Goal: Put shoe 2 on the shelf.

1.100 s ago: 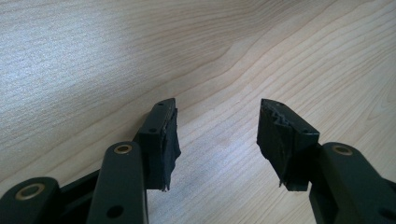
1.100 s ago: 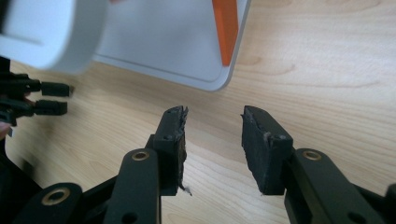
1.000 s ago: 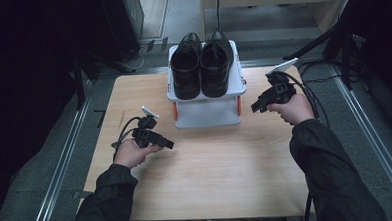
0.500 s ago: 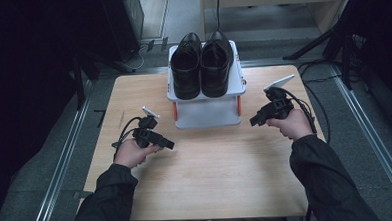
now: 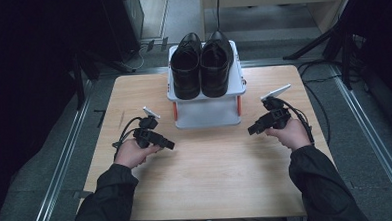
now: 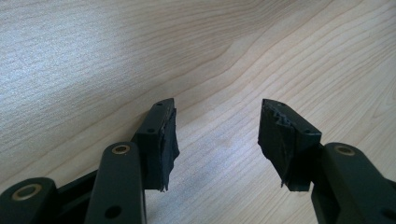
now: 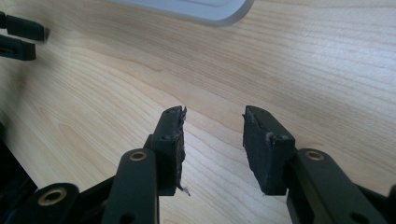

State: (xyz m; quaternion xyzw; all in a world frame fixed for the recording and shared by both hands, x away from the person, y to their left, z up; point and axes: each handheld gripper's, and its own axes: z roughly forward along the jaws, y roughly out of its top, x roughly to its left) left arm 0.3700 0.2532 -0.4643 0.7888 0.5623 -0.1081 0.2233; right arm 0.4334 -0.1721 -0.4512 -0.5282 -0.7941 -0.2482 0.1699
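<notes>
Both hand-held grippers, left (image 5: 169,145) and right (image 5: 251,130), sit open and empty; the black dress shoes (image 5: 201,64) on the white stand (image 5: 206,112) beyond them could easily get knocked off by a careless reach.

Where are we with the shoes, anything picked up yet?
Not yet. The pair of black shoes sits side by side on the white stand, untouched. The left gripper and right gripper are open and empty over the table, either side of the stand. Reaching and grasping are left.

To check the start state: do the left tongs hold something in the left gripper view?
No, the left tongs stand open with only bare table between them.
</notes>
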